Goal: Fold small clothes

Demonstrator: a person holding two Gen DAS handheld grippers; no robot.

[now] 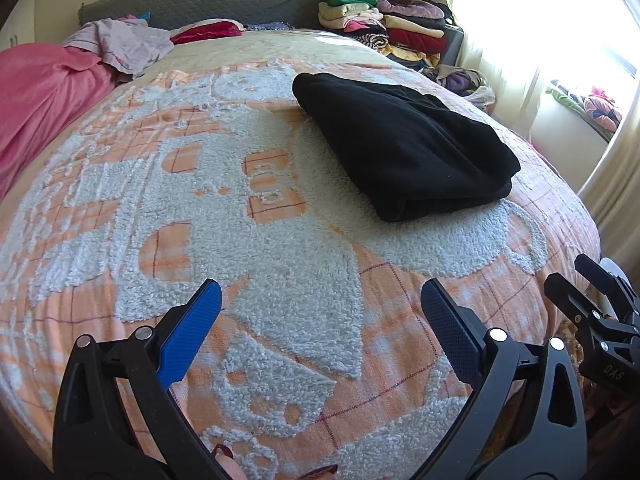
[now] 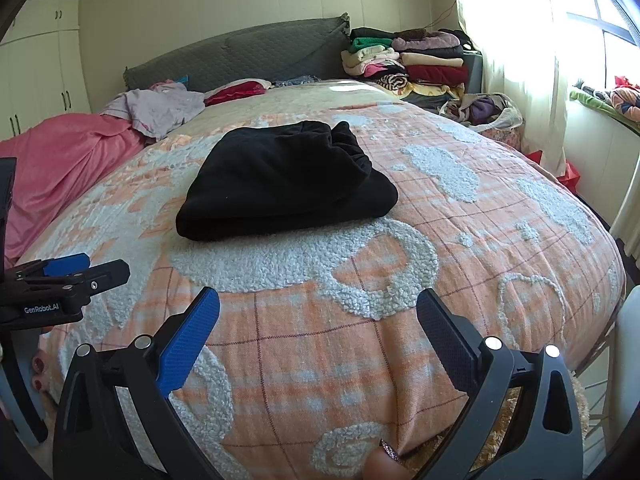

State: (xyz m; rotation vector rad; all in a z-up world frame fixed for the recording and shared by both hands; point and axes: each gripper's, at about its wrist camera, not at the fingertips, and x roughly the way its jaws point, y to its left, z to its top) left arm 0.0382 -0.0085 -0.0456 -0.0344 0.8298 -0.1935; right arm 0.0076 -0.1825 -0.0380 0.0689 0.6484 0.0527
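Observation:
A black garment point(image 1: 404, 148) lies folded into a thick bundle on the orange and white bedspread point(image 1: 240, 240); it also shows in the right wrist view point(image 2: 280, 184). My left gripper point(image 1: 320, 300) is open and empty, low over the bedspread, well short of the garment. My right gripper point(image 2: 318, 308) is open and empty, also near the bed's front edge. The right gripper shows at the right edge of the left wrist view point(image 1: 592, 304). The left gripper shows at the left edge of the right wrist view point(image 2: 68, 276).
A pink blanket point(image 1: 44, 92) and a loose lilac garment point(image 1: 128, 44) lie at the bed's far left. Stacked folded clothes point(image 2: 412, 64) sit at the back right by the grey headboard point(image 2: 240, 56). A curtained window point(image 2: 560, 40) is on the right.

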